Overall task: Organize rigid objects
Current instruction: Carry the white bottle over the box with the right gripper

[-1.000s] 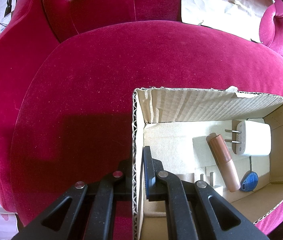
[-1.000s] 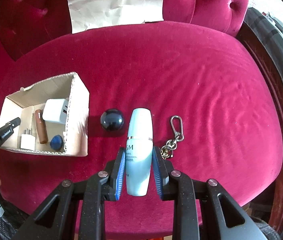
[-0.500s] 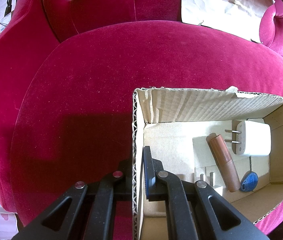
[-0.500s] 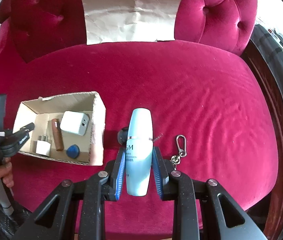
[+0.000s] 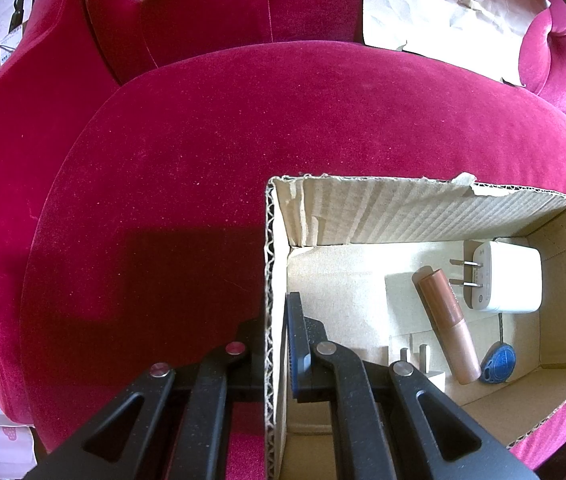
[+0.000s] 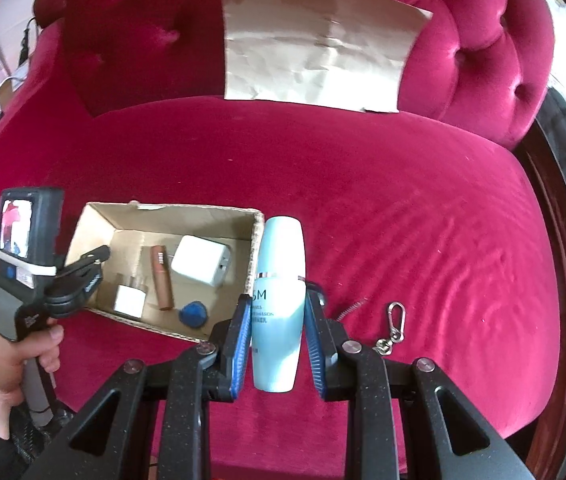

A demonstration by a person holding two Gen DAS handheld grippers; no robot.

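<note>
Right gripper (image 6: 277, 320) clamped on pale blue bottle (image 6: 279, 280), long axis along fingers, rounded cap pointing away

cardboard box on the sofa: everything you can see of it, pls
The open-topped brown corrugated cardboard box sits on the crimson velvet sofa seat; its top edges are ragged and torn, with no flaps. The left tool is clamped shut on its near-left wall, one finger inside, one outside. On the floor lie a large white plug charger, a small white plug adapter, a copper-brown cosmetic tube and a blue oval tag.
</note>
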